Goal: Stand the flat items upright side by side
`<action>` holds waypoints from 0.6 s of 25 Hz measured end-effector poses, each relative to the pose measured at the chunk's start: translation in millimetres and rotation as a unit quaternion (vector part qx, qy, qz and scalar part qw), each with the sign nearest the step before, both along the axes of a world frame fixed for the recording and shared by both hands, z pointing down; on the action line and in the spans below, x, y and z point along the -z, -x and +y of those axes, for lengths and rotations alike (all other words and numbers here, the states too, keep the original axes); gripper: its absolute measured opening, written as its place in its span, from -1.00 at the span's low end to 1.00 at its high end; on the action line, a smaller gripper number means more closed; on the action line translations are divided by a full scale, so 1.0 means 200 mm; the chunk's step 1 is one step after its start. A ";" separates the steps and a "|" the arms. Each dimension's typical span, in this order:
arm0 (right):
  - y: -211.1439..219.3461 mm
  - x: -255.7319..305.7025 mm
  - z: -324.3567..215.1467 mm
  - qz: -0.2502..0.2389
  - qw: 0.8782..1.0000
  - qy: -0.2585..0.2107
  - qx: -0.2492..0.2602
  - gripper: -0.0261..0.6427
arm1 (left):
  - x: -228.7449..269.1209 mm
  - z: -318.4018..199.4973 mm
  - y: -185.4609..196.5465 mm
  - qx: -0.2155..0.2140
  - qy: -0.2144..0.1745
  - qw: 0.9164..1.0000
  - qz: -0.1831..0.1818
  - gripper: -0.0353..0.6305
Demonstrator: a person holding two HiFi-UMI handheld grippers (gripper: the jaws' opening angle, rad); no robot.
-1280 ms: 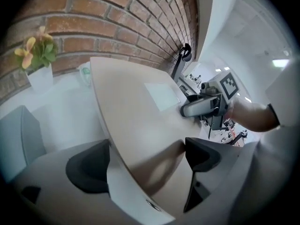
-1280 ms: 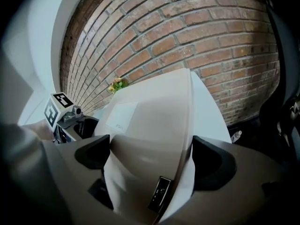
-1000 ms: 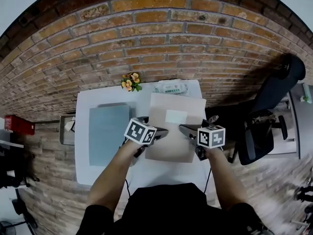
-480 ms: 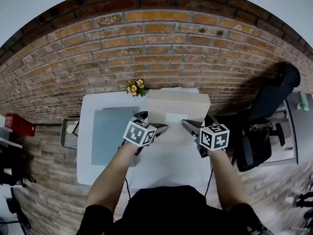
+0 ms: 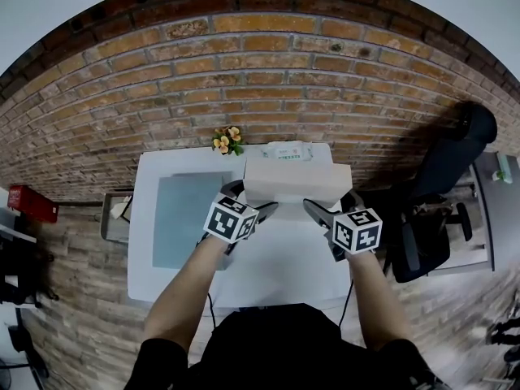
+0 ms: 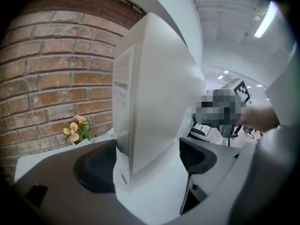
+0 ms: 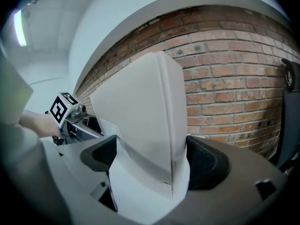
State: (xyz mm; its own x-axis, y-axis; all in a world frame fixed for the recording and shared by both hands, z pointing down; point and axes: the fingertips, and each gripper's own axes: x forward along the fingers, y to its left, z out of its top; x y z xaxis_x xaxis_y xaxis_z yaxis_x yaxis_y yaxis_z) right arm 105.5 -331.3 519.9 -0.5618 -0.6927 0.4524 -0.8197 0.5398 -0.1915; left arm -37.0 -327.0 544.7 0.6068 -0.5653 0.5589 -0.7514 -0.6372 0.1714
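A flat beige cardboard box (image 5: 296, 181) is held nearly upright over the back of the white table (image 5: 268, 270), with its long top edge toward me. My left gripper (image 5: 252, 199) clamps its left end and the jaws are still closing on it. My right gripper (image 5: 333, 203) clamps its right end. The box (image 6: 154, 102) fills the left gripper view between both pads, and the box (image 7: 145, 121) sits the same way in the right gripper view. A flat grey-blue item (image 5: 183, 218) lies on the table's left half. I cannot tell whether the box's lower edge touches the table.
A small pot of yellow flowers (image 5: 227, 140) and a pack of wipes (image 5: 286, 150) stand at the table's back edge against the brick wall. A black office chair (image 5: 443, 189) is to the right. A grey tray (image 5: 114, 214) hangs off the table's left side.
The beige box has swung up from lying flat on the table to nearly upright, held by both grippers. The grey-blue item has not moved.
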 end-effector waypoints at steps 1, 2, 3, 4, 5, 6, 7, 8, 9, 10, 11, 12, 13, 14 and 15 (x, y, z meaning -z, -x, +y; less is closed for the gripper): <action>0.00 0.00 0.00 -0.003 1.000 0.000 0.001 0.47 | 0.00 0.00 0.00 0.001 0.000 1.000 0.003 0.44; 0.00 0.00 0.00 -0.007 1.000 0.001 0.003 0.47 | 0.00 -0.01 0.01 0.000 0.000 1.000 0.006 0.44; 0.00 0.00 0.00 -0.011 1.000 0.003 0.004 0.47 | 0.00 -0.01 0.01 -0.001 0.000 1.000 0.007 0.44; 0.00 -0.01 0.00 -0.016 1.000 0.005 0.007 0.46 | 0.00 0.00 0.01 -0.005 -0.001 1.000 0.006 0.44; 0.00 -0.01 0.00 -0.020 1.000 0.007 0.010 0.46 | 0.00 0.00 0.01 -0.008 -0.001 1.000 0.005 0.44; 0.00 -0.01 0.01 -0.022 1.000 0.009 0.013 0.47 | -0.01 0.00 0.02 -0.010 -0.001 1.000 0.005 0.44; 0.00 -0.01 0.01 -0.024 1.000 0.010 0.016 0.47 | -0.01 0.01 0.02 -0.010 -0.001 1.000 0.004 0.44; 0.00 -0.02 0.02 -0.024 0.999 0.012 0.018 0.47 | -0.01 0.01 0.03 -0.009 -0.001 1.000 0.004 0.44; 0.00 -0.02 0.02 -0.024 0.999 0.014 0.019 0.47 | 0.00 0.01 0.04 -0.006 -0.002 1.000 0.005 0.44; -0.01 -0.03 0.02 -0.023 0.999 0.015 0.019 0.47 | 0.00 0.01 0.05 -0.004 -0.003 1.000 0.006 0.44; -0.01 -0.03 0.03 -0.022 0.999 0.016 0.018 0.47 | 0.00 0.01 0.06 -0.002 -0.004 1.000 0.007 0.44; -0.02 -0.03 0.03 -0.021 1.000 0.016 0.015 0.48 | 0.01 0.02 0.07 -0.001 -0.005 1.000 0.006 0.44; -0.03 -0.03 0.04 -0.020 1.000 0.016 0.011 0.50 | 0.01 0.03 0.08 -0.001 -0.006 1.000 0.005 0.44; -0.04 -0.03 0.04 -0.019 1.000 0.015 0.007 0.52 | 0.02 0.04 0.08 -0.001 -0.007 1.000 0.004 0.44; -0.06 -0.02 0.05 -0.019 1.000 0.016 0.002 0.53 | 0.02 0.05 0.09 -0.001 -0.009 1.000 0.004 0.44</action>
State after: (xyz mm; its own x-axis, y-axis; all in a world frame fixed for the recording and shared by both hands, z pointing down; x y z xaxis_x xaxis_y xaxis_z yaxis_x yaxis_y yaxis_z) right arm 116.9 -320.6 524.8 -0.5826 -0.6759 0.4514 -0.8088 0.5370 -0.2398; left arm -55.3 -316.7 539.9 0.6132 -0.5736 0.5432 -0.7482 -0.6423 0.1664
